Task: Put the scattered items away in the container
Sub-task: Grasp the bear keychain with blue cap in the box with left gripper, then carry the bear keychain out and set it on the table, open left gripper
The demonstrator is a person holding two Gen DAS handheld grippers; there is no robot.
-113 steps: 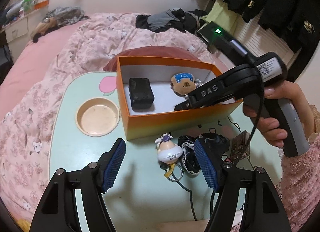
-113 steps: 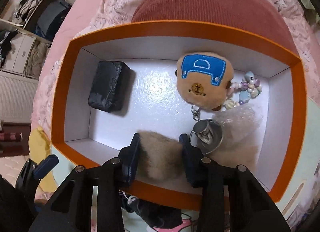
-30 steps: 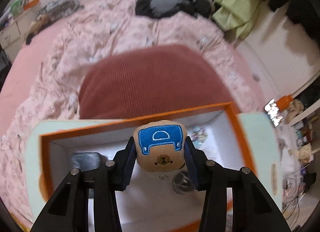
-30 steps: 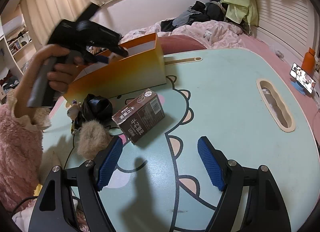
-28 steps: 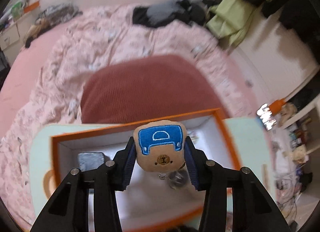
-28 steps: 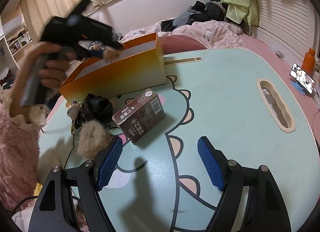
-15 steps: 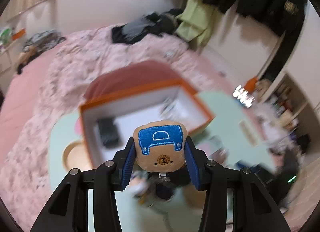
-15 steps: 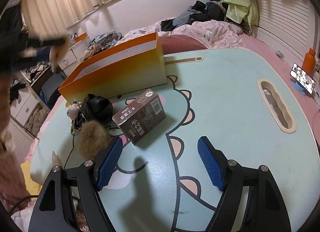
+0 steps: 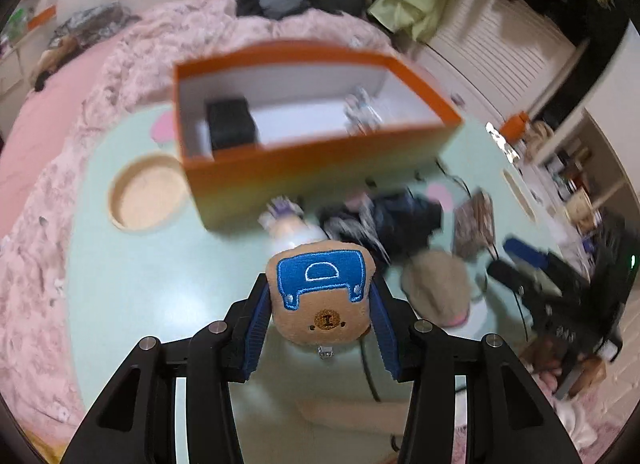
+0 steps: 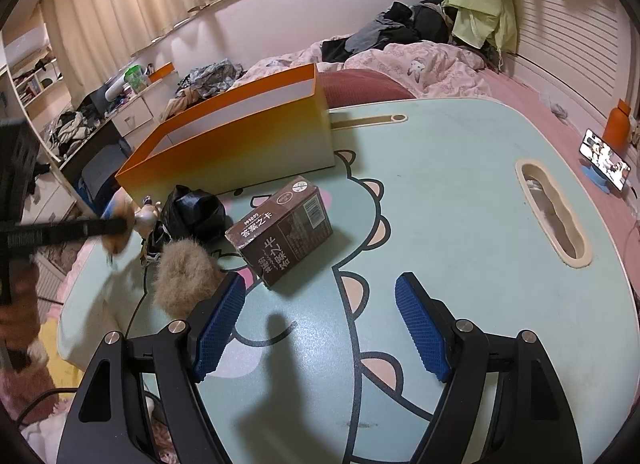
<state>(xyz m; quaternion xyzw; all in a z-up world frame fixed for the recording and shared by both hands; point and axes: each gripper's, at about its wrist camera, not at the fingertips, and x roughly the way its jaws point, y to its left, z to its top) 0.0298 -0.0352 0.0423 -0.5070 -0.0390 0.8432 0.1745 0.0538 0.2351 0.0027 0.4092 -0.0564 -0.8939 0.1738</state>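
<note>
My left gripper (image 9: 320, 304) is shut on a plush bear keychain (image 9: 323, 295) with a blue cap, held above the table in front of the orange box (image 9: 320, 156). The box holds a black block (image 9: 231, 129) and some beads (image 9: 360, 112). My right gripper (image 10: 320, 328) is open and empty, low over the table near a brown milk carton (image 10: 282, 236). A tan fur pom-pom (image 10: 184, 274), a black bundle (image 10: 196, 212) and a small figurine (image 9: 288, 224) lie in front of the box. The left gripper shows blurred in the right wrist view (image 10: 116, 234).
The mint cartoon table (image 10: 460, 224) has a round cup recess (image 9: 146, 196) at left and an oblong slot (image 10: 554, 212) at right. A bed with a pink quilt (image 9: 120, 76) lies behind. A phone (image 10: 604, 160) and an orange bottle (image 10: 618, 120) stand far right.
My left gripper lifted the bear keychain out of the box and pulled back toward the table's near left side. My right gripper has stayed still and open.
</note>
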